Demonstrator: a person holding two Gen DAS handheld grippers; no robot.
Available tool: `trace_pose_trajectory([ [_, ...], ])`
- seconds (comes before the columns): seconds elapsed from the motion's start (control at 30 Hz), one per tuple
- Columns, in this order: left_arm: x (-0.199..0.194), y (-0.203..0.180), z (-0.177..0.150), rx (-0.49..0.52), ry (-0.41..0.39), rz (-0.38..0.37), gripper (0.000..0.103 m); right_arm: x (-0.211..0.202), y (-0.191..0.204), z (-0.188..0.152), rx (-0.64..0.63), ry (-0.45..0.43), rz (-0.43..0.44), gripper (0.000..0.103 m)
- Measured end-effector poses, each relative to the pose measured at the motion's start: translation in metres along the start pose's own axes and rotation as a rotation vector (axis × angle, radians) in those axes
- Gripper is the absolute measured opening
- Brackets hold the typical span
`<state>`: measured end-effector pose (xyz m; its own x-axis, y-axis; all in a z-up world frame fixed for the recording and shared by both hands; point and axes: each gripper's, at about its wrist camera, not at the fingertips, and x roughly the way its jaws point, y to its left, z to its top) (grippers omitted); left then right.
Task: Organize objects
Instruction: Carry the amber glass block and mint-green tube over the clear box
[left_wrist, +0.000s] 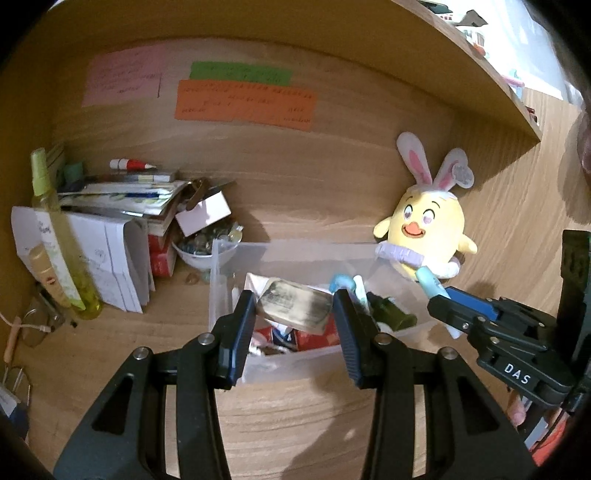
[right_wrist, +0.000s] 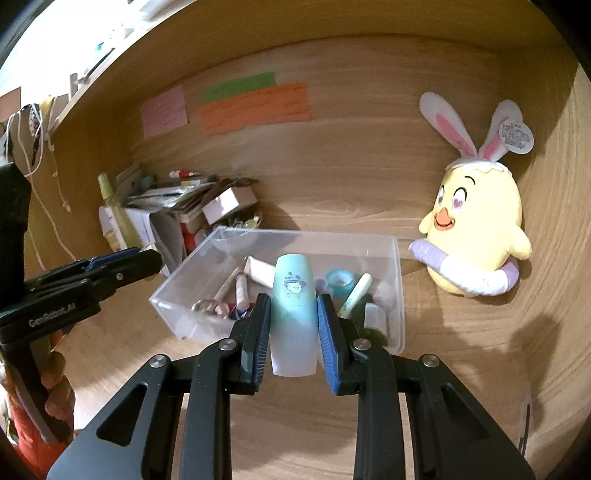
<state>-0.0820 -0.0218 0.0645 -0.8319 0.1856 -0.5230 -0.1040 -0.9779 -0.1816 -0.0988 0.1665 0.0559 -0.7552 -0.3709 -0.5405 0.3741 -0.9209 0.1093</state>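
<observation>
A clear plastic box (left_wrist: 295, 363) (right_wrist: 397, 280) sits on the wooden desk and holds pens, a tape roll and other small items. My left gripper (left_wrist: 294, 325) is above the box with its fingers around a tan, dark-smudged flat pack (left_wrist: 293, 305), which touches both pads. My right gripper (right_wrist: 293, 325) is shut on a pale blue and white tube (right_wrist: 293, 314) with a cartoon print, held over the box's near side. The right gripper also shows in the left wrist view (left_wrist: 458, 314).
A yellow chick plush with rabbit ears (right_wrist: 480, 229) (left_wrist: 432, 225) leans at the right of the box. A pile of books, papers, a yellow spray bottle (left_wrist: 55, 236) and a bowl of trinkets (left_wrist: 201, 245) crowd the back left. Sticky notes (left_wrist: 243, 99) hang on the back panel.
</observation>
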Motion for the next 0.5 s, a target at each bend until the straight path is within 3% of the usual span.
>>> trace_pose_trajectory([
  [0.3,0.013,-0.005,0.016,0.009,-0.001,-0.004,0.043,0.011,-0.010,0.020,-0.015,-0.022,-0.019,0.023],
  [0.5,0.038,-0.004,0.016,0.022,0.047,0.015,0.043,0.029,-0.016,0.026,-0.010,0.002,-0.035,0.023],
])
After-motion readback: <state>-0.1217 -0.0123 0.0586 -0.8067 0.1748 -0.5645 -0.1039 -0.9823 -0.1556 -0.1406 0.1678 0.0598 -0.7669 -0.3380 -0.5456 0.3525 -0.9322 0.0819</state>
